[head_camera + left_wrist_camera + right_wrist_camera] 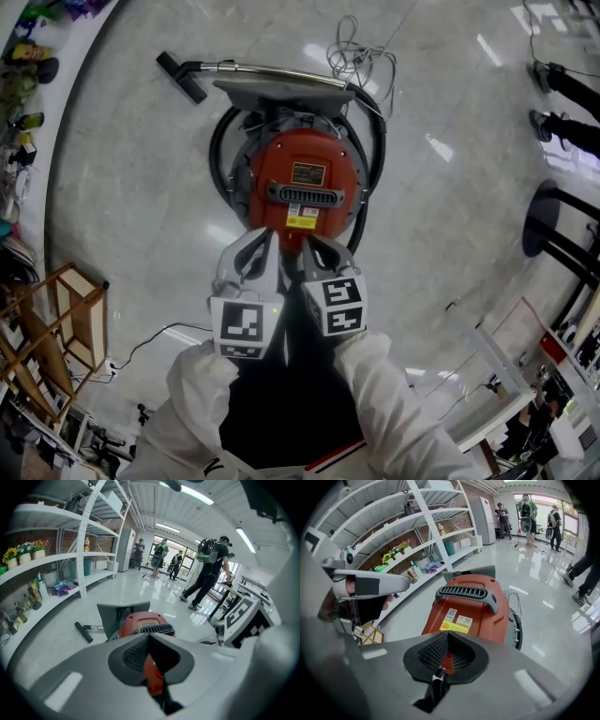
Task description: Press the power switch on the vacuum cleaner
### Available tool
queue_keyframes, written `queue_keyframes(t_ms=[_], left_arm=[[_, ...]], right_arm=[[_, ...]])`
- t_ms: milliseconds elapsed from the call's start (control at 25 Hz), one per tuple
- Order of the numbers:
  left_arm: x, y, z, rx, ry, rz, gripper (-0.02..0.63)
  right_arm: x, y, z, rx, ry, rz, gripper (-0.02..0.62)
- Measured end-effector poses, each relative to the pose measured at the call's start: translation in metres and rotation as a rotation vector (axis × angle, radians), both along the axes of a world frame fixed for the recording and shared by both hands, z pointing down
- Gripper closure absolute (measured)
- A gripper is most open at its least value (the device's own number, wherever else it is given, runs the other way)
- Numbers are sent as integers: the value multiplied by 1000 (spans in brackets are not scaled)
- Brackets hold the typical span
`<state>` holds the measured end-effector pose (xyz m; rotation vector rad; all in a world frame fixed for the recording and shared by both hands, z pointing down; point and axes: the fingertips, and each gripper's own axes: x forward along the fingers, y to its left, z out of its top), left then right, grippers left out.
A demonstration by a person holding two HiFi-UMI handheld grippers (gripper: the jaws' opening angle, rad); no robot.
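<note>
Ahead of both fingertips: red vacuum cleaner (pixel 302 178) on pale marble floor (pixel 122 187), its near edge directly under the tips.
State of left gripper (pixel 270 242): closed, tips meeting, nothing clamped; ribbed fingers (pixel 132 654) ringing a small hollow, red body visible through it.
State of right gripper (pixel 311 247): likewise closed tip to tip, empty; fingers (pixel 433 652) framing a sliver of red casing.
Between the two grippers: narrow gap, held side by side, marker cubes nearest the person's white sleeves (pixel 394 403).
Contact with the casing: cannot tell from any view.
Just beyond the tips: yellow label (pixel 301 217) on the casing, then black slotted handle (pixel 306 195) across the top.
Power switch: not made out in any view.
Farther past the fingers: grey panel (pixel 281 94) at the far side of the machine, black hose (pixel 221 150) curling around the body, metal wand ending in a black floor nozzle (pixel 181 77), loose white cable (pixel 354 56) on the floor.
Left of the left fingers: white shelves (pixel 56 559) with bottles and flowers along the wall.
Well beyond, to the right: people (pixel 211 573) standing on the glossy floor.
</note>
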<state>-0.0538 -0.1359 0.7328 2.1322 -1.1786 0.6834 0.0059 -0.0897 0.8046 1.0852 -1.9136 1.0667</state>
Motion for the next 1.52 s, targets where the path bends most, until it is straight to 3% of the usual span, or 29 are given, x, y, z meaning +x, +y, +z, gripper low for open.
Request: queue_keyframes(t_ms=[600, 920, 1520], left_arm=[[-17, 0, 7, -17, 0, -11, 606], [-13, -1, 7, -20, 6, 7, 606], [-6, -1, 6, -21, 6, 22, 606]], right_arm=[[-12, 5, 16, -38, 13, -25, 595], [-10, 12, 15, -44, 57, -59, 595], [-7, 12, 17, -44, 42, -54, 595]])
